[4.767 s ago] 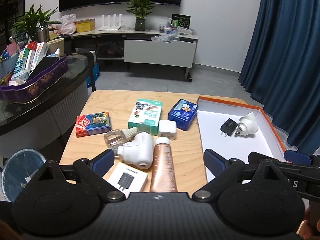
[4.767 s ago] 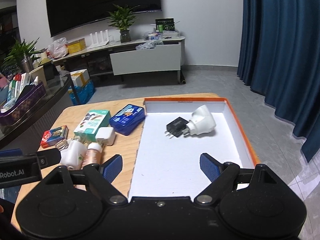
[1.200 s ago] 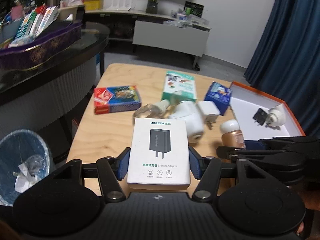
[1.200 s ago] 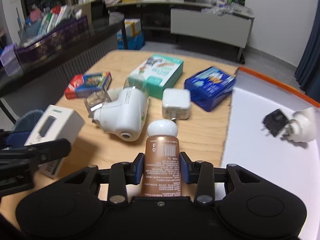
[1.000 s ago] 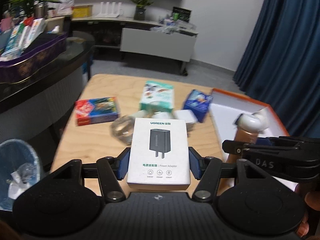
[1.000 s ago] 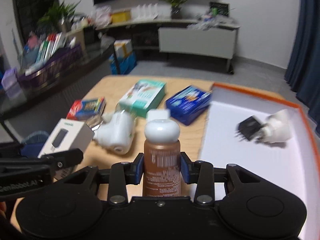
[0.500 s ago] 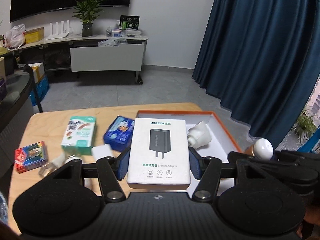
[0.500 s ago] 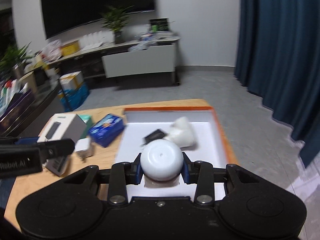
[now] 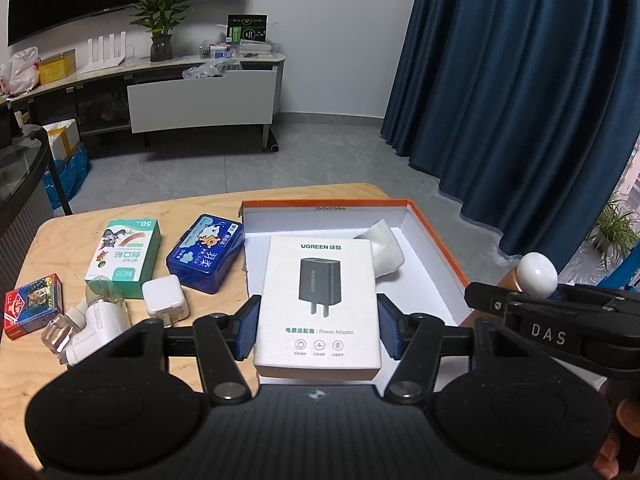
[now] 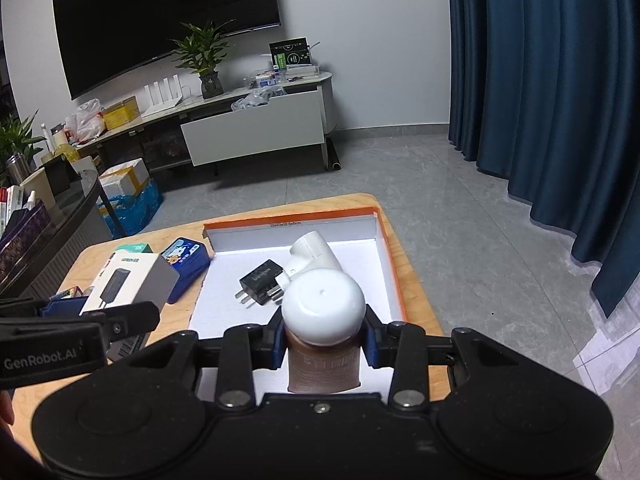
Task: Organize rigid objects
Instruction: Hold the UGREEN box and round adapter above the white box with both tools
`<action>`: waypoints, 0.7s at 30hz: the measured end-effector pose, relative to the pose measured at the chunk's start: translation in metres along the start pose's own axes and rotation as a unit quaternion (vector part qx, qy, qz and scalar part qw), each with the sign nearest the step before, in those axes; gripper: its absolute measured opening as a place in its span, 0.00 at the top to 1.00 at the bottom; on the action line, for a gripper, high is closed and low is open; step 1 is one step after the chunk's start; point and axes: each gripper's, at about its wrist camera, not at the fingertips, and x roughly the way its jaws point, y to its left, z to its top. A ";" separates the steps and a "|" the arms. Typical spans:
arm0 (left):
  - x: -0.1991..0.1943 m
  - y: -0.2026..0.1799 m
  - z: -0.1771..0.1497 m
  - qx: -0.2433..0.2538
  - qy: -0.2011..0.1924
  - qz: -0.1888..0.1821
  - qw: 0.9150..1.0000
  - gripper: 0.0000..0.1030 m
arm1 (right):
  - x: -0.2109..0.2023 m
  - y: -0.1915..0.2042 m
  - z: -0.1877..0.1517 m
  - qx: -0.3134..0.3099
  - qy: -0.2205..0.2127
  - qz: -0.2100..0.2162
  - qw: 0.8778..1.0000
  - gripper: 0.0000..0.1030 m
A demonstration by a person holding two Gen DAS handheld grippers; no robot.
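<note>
Dim, bluish indoor light; sharp frames, fisheye-bent, vignetted corners.

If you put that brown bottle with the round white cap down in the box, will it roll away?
Probably, if laid flat: the brown bottle looks round, so it may roll inside the orange-edged box. Standing, its bulky white cap might make it tippy. It seems stiff, unbent between the jaws.

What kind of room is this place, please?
Probably a home living room: a large black wall-mounted television, a long low media cabinet with a potted green plant, and dark blue floor-length curtains.
</note>
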 end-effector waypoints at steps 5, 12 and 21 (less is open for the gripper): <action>0.003 -0.002 0.001 0.002 0.003 0.006 1.000 0.42 | 0.006 -0.005 0.001 -0.001 0.005 -0.002 1.000 0.56; 0.005 -0.004 0.002 0.004 0.000 0.010 1.000 0.42 | 0.014 -0.004 0.003 -0.008 0.010 -0.004 1.000 0.56; 0.008 -0.004 0.002 0.004 -0.001 0.009 1.000 0.42 | 0.017 -0.001 0.002 -0.013 0.014 -0.004 1.000 0.56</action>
